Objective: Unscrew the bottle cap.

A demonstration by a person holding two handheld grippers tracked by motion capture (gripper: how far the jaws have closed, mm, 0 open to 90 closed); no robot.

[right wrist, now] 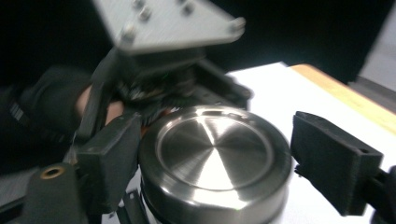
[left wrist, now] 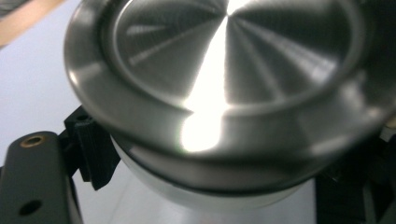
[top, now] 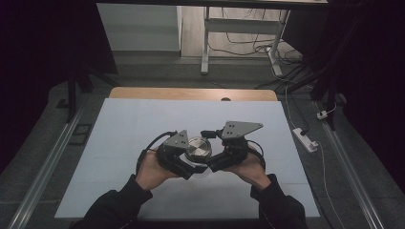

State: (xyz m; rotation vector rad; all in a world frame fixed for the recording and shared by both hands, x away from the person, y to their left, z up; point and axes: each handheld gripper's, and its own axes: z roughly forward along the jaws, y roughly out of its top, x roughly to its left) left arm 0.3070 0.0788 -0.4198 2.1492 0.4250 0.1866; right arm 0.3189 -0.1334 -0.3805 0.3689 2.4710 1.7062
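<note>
A small jar with a brushed steel lid (top: pixel 198 148) is held up over the white table sheet (top: pixel 143 119) between both hands. My left gripper (top: pixel 192 168) comes in from the left, shut on the jar's pale body (left wrist: pixel 210 191) just under the lid (left wrist: pixel 229 70). My right gripper (top: pixel 210 163) reaches in from the right and straddles the lid (right wrist: pixel 215 149). Its left pad (right wrist: pixel 112 158) lies against the lid's rim, while its right pad (right wrist: pixel 334 163) stands a clear gap away. The left gripper's grey plate (right wrist: pixel 163 23) shows behind the jar.
A wooden table edge (top: pixel 191 93) runs along the far side of the sheet. Beyond it stand white desk legs (top: pixel 205 43) with loose cables. A white power strip (top: pixel 305 139) lies on the floor at the right. Dark rails flank the table.
</note>
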